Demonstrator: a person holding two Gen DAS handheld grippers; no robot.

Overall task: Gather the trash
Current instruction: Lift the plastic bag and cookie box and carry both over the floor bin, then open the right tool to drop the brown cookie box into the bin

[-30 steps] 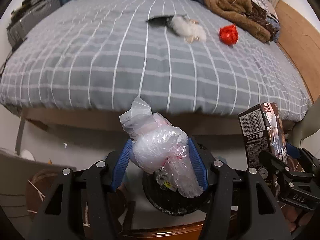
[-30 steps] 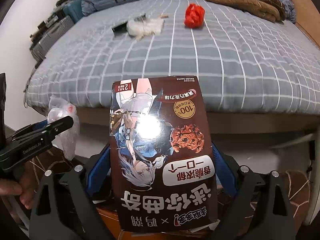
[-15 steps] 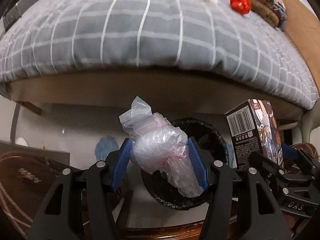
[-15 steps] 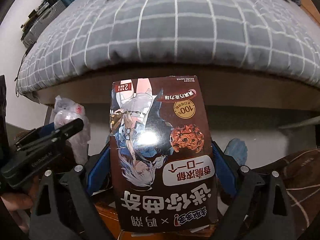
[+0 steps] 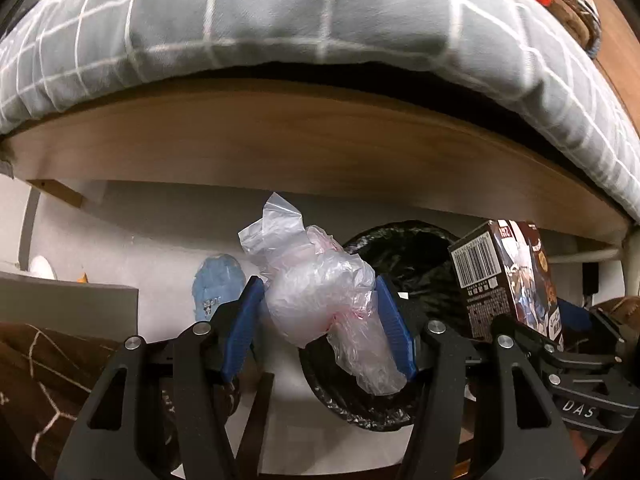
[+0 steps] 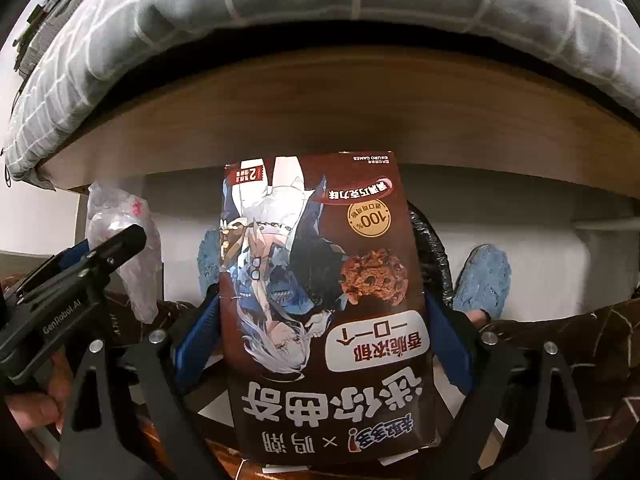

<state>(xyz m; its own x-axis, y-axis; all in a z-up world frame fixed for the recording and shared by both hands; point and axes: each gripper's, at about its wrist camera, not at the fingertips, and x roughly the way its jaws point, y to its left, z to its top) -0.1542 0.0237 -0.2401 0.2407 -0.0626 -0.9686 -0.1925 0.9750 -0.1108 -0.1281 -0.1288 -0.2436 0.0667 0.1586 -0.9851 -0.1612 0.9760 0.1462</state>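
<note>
Both your hands have dropped since a moment ago: the bed's top has slid out of sight and its wooden side rail [image 5: 320, 136] now fills the view. Your left gripper [image 5: 320, 320] points steeply down, blue pads clamped on a crumpled clear plastic bag [image 5: 316, 296] with pink smudges, its loose tail hanging over the black-lined trash bin [image 5: 416, 252] on the floor by the bed's edge. Your right gripper [image 6: 320, 320] points straight down, jaws wide and gripping a dark brown cookie box [image 6: 324, 300], upside down, cartoon figure and cookie printed on its face. That box hangs over the bin too. A blue slipper [image 5: 216, 284] lies just beside the bin.
</note>
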